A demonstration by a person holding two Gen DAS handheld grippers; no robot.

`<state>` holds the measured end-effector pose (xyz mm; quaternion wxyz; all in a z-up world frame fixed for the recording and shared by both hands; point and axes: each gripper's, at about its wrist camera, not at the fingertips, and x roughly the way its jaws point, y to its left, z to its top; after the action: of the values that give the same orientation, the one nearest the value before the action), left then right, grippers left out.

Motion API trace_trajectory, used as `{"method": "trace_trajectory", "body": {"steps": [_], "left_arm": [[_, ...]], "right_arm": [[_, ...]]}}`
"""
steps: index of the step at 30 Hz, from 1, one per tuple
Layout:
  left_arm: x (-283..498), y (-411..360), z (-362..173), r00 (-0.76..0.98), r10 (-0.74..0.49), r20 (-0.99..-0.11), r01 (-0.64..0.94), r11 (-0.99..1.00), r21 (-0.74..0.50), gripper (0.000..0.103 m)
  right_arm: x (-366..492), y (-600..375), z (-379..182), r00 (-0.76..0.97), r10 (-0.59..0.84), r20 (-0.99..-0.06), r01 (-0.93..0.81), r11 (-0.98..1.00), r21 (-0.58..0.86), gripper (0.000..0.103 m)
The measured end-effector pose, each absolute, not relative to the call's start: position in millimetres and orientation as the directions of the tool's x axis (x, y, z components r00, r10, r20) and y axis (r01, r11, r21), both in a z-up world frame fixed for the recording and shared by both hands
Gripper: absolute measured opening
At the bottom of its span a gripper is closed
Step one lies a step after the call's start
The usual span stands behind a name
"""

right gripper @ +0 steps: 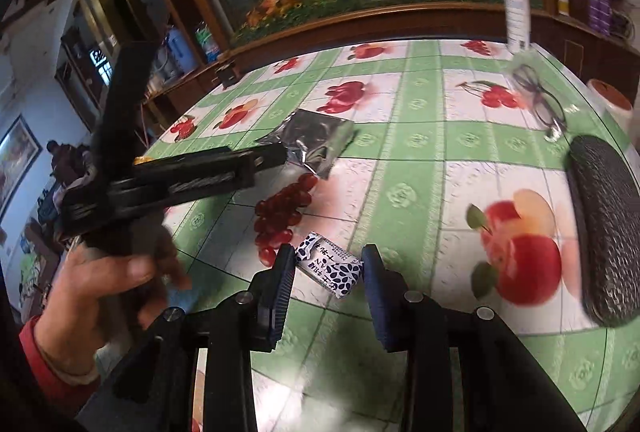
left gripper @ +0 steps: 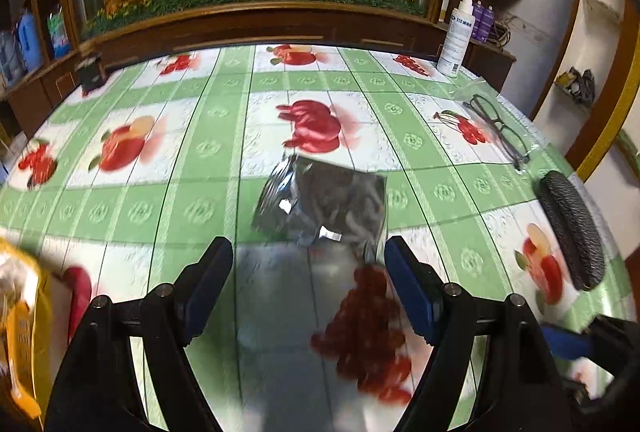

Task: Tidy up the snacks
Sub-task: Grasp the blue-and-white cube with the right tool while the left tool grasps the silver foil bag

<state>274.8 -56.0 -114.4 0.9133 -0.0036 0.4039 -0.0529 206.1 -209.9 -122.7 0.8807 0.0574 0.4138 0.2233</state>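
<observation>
Two snacks lie on the fruit-print tablecloth [right gripper: 408,168], and the nearer one decides the coming move. The small blue-and-white wrapped candy [right gripper: 330,264] sits between the fingers of the right gripper [right gripper: 329,272], jaws spread a little wider than the packet and gripping nothing yet; whether either pad touches the wrapper I cannot tell. Its long axis runs roughly from 10 to 4 o'clock, slanted across the gap, so a straight close would likely catch it near the ends rather than on the flat sides. Further out, at about 11 o'clock from that claw, the dark foil packet [left gripper: 322,204] lies flat just ahead of the left gripper [left gripper: 308,256], at its 12 o'clock, jaws wide apart and empty. The left claw is clearly the closer one to the foil. A yellow bag [left gripper: 24,332] shows at its 8 o'clock. Beyond, toward 2 o'clock, rest a pair of glasses [left gripper: 498,124] and a dark glasses case [left gripper: 570,230].
</observation>
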Motion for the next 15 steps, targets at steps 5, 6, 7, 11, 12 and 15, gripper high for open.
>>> {"method": "trace_trajectory", "body": {"steps": [5,6,7,11,12,15], "left_arm": [[300.6,-72.3,-123.2,0.655,-0.070,-0.752,0.114,0.993,0.007,0.080],[303.6,-73.7,-123.4,0.652,-0.080,-0.754,0.121,0.993,-0.001,0.080],[305.6,-74.9,-123.6,0.649,-0.088,-0.756,0.127,0.992,-0.007,0.080],[303.2,-79.9,-113.7,0.668,-0.145,-0.730,0.165,0.985,-0.044,0.080],[302.6,-80.3,-111.4,0.675,-0.165,-0.720,0.178,0.982,-0.058,0.081],[312.4,-82.7,-115.4,0.645,-0.205,-0.736,0.201,0.975,-0.095,0.085]], "right_arm": [[204.0,-221.7,-123.1,0.569,0.454,-0.685,-0.328,0.890,0.317,0.036],[203.5,-223.7,-122.9,0.571,0.460,-0.680,-0.328,0.887,0.325,0.036],[204.3,-224.8,-123.2,0.573,0.460,-0.678,-0.328,0.887,0.326,0.036],[203.4,-226.3,-123.4,0.580,0.464,-0.670,-0.327,0.885,0.330,0.036],[203.7,-227.1,-123.6,0.582,0.464,-0.668,-0.326,0.886,0.331,0.036],[205.0,-229.1,-124.1,0.585,0.463,-0.666,-0.320,0.886,0.335,0.036]]}}
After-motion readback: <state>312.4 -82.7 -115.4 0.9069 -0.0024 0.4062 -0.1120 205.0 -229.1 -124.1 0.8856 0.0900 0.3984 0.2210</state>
